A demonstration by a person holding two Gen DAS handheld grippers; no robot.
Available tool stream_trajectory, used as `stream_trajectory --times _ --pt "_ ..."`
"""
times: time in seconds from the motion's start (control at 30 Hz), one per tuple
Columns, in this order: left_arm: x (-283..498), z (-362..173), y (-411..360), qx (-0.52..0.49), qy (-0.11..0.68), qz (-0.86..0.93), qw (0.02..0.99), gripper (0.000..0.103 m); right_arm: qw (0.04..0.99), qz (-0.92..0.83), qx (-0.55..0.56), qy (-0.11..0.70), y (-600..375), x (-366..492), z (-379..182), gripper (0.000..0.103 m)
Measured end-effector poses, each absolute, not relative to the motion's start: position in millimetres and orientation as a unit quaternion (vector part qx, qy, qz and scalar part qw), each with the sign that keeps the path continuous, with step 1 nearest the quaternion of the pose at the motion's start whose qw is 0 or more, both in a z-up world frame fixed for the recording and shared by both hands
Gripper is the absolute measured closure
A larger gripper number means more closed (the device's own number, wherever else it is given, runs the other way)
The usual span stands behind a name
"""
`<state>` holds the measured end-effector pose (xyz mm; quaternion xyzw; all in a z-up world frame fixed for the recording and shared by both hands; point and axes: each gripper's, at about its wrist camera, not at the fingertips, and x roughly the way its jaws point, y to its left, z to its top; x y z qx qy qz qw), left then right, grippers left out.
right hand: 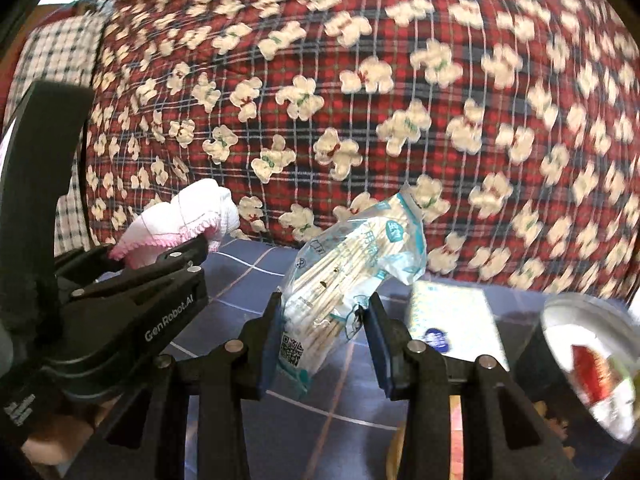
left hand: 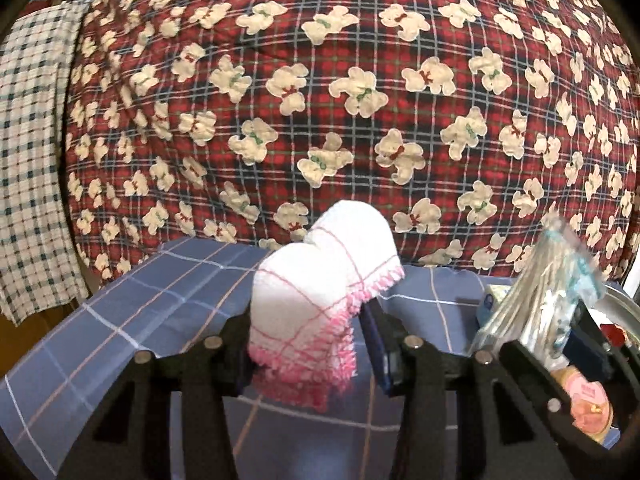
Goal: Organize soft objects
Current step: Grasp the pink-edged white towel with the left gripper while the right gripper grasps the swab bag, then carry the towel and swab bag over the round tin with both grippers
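Both fisheye views are evenly and fairly brightly lit, with soft shadows and no harsh glare. Straight lines bow strongly toward the dark, vignetted corners. The right wrist view is motion-blurred, worst on the red plaid bear-print quilt (right hand: 400,100); the left wrist view is sharper.

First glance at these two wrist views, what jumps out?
The red plaid quilt printed with cream teddy bears fills the whole background of both views. In front of it, the left gripper holds a folded white cloth with pink checks and pink trim in its jaws, above the blue checked tablecloth. The right gripper clamps a clear plastic bag of cotton swabs, tilted up to the right.
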<state>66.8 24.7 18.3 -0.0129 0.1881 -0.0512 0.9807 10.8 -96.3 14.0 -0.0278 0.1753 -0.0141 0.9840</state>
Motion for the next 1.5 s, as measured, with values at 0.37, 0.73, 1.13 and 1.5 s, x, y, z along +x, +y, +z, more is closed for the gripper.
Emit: stream_trajectory --times 0.37,0.73,1.13,1.5 --pt "28.1 15.4 9.4 -0.021 0.163 -0.043 0.985 0.057 0.986 -0.045 -0.065 0.146 -117.0 -29.4 16.3 0.06" --pt "9.1 12.2 -5.5 -0.011 0.16 -0.049 0.986 0.057 0.986 -0.054 -0.083 0.131 -125.3 -50.5 15.5 0.06" --pt "-2.4 10.6 -18.1 -0.01 0.158 -0.058 0.986 0.057 0.988 -0.058 -0.086 0.118 -135.7 -66.6 16.2 0.06" --pt "-8.3 11.1 -28.1 -0.015 0.159 -0.072 0.985 0.057 0.987 -0.069 -0.097 0.109 -143.3 -76.3 15.8 0.06"
